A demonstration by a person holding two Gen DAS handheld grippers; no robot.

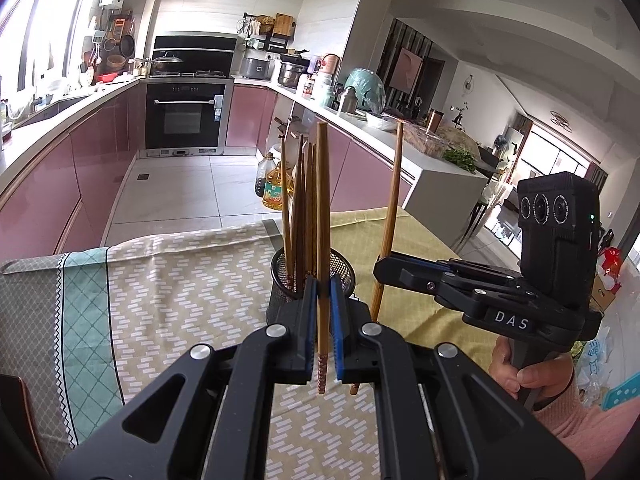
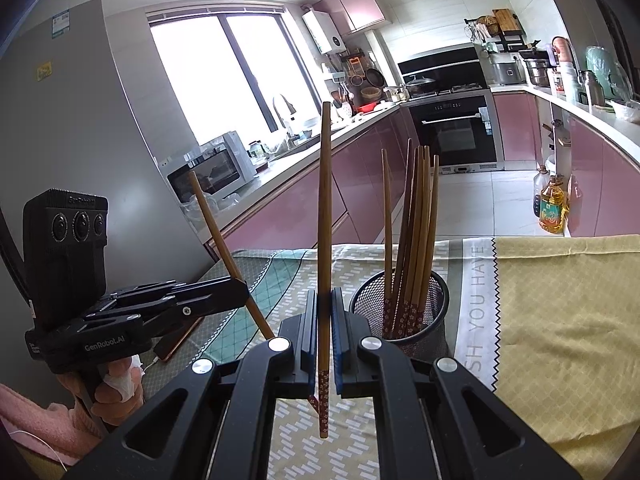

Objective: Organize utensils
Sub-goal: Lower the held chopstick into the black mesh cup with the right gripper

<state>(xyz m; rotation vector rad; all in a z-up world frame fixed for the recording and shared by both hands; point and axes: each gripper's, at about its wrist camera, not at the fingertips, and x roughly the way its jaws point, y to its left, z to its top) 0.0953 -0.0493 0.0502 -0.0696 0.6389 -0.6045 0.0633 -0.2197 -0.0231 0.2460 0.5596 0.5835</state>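
Observation:
My left gripper (image 1: 323,286) is shut on a wooden chopstick (image 1: 322,216) and holds it upright just in front of the black mesh holder (image 1: 342,270), which has several chopsticks (image 1: 298,208) standing in it. My right gripper (image 2: 324,300) is shut on another chopstick (image 2: 325,208), upright, to the left of the mesh holder (image 2: 400,300) with its chopsticks (image 2: 416,232). The right gripper also shows in the left wrist view (image 1: 380,266) with its chopstick (image 1: 390,216). The left gripper shows in the right wrist view (image 2: 240,292) with its chopstick (image 2: 224,252) tilted.
The holder stands on a table with a patterned cloth (image 1: 180,280) and a yellow cloth (image 2: 560,300). A phone (image 2: 176,344) lies by the table's left edge. Oil bottles (image 1: 274,188) stand on the kitchen floor beyond the table.

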